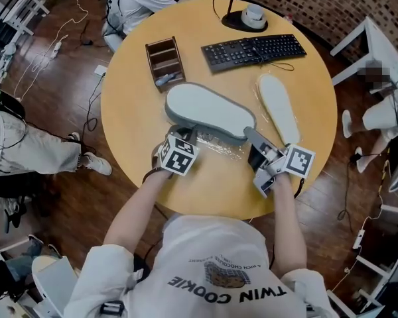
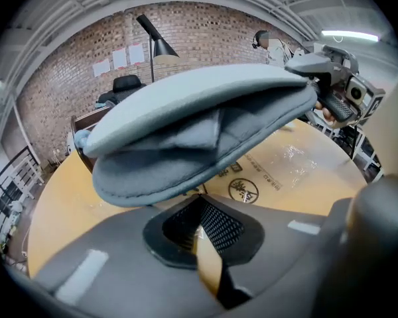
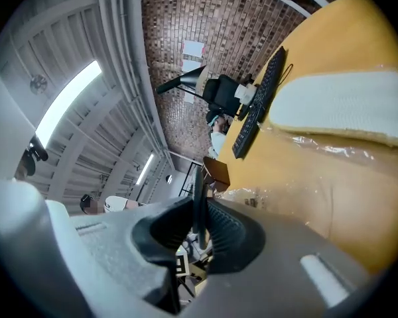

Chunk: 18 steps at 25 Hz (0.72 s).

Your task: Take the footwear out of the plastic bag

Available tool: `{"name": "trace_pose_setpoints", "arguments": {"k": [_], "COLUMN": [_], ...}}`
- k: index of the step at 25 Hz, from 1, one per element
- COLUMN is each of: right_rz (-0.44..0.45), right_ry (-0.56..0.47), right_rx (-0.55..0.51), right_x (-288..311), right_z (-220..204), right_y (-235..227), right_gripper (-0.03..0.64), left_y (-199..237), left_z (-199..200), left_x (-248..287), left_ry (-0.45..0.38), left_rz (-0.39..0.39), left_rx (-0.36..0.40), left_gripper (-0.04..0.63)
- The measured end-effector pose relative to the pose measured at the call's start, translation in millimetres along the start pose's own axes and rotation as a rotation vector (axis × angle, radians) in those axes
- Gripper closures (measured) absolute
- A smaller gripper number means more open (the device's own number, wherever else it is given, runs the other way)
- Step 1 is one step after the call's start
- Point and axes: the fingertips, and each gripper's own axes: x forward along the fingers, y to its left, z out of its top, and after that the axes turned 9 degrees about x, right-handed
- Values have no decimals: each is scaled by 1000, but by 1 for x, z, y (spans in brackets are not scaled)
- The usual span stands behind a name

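A brick-walled room with a wood floor surrounds a round, honey-coloured tabletop (image 1: pixel 132 105). At its far side lie a black keyboard (image 1: pixel 253 49), a dark round lamp base (image 1: pixel 245 20) and a small wooden organiser (image 1: pixel 164 59).

Near the middle we see the grey slipper (image 1: pixel 209 111), turned sole-up and lifted clear of the tabletop, out of the plastic bag (image 1: pixel 219 148). The bag lies crumpled and glinting on the wood just below the slipper's near edge, with a printed mark showing on its film.

The right tongs (image 1: pixel 253 139) are clamped on the slipper's right end. In the left gripper view their tips close over the edge of the sole, and in the right gripper view a thin dark edge stands pinched between the pads.

The left tongs (image 1: pixel 191 136) sit at the near left of the slipper, angled down toward the bag. Their pads are drawn almost together with only a thin, glinting tan sliver between them — a pinch of the clear bag, as far as we can read it.

To the right, apart from the grey one, a second pale slipper (image 1: pixel 278 108) lies flat with clear film around it — its long side runs near to far.
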Motion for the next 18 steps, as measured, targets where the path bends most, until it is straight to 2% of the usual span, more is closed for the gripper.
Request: {"name": "trace_pose_setpoints", "arguments": {"k": [5, 10, 15, 18], "right_rz": [-76, -136, -238, -245], "right_ry": [-8, -1, -7, -8], "right_rx": [21, -33, -26, -55], "right_x": [5, 7, 5, 6], "right_z": [1, -1, -13, -15], "right_y": [-26, -38, -52, -56], "right_gripper": [557, 557, 557, 557], "left_y": [2, 2, 1, 1], "left_z": [-1, -2, -2, -1], "left_x": [0, 0, -1, -2], "left_ry": [-7, -12, -25, -30], "left_rz": [0, -8, -16, -17], "left_rx": [6, 0, 9, 7], "left_gripper": [589, 589, 589, 589]}}
